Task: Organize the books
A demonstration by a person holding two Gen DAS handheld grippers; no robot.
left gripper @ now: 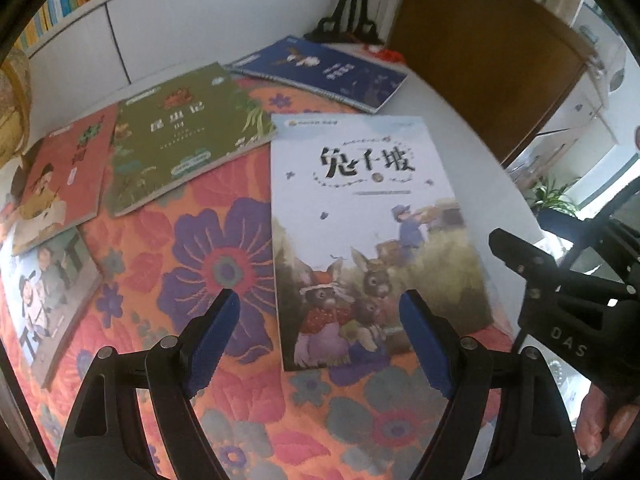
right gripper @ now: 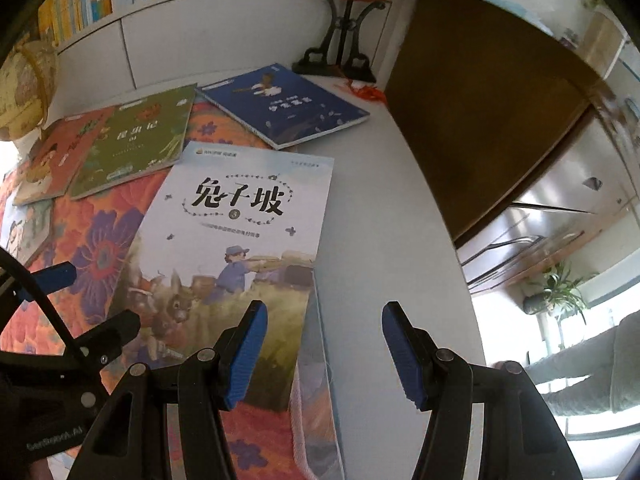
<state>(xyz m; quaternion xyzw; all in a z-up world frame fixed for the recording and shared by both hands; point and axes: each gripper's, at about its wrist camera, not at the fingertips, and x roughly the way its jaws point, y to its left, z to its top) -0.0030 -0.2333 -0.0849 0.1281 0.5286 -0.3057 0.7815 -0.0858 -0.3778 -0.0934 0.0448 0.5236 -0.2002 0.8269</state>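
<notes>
Over the flowered orange cloth (left gripper: 224,216), both grippers' jaws gape empty; left gripper (left gripper: 316,332) and right gripper (right gripper: 324,344) should straddle the pale rabbit-cover book's (right gripper: 240,240) edges squarely, I'd say.

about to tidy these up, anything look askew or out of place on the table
The books lie scattered at different angles rather than stacked. The green book overlaps the orange book, and the blue book sits skewed at the far corner.

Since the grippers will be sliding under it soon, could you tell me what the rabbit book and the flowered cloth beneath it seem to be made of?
Rabbit book: apparently a thin paperback with a smooth, faintly glossy paper cover and slim edge.
Flowered cloth: seemingly quilted fabric, matte, with stitched ridges across the printed flowers.
</notes>
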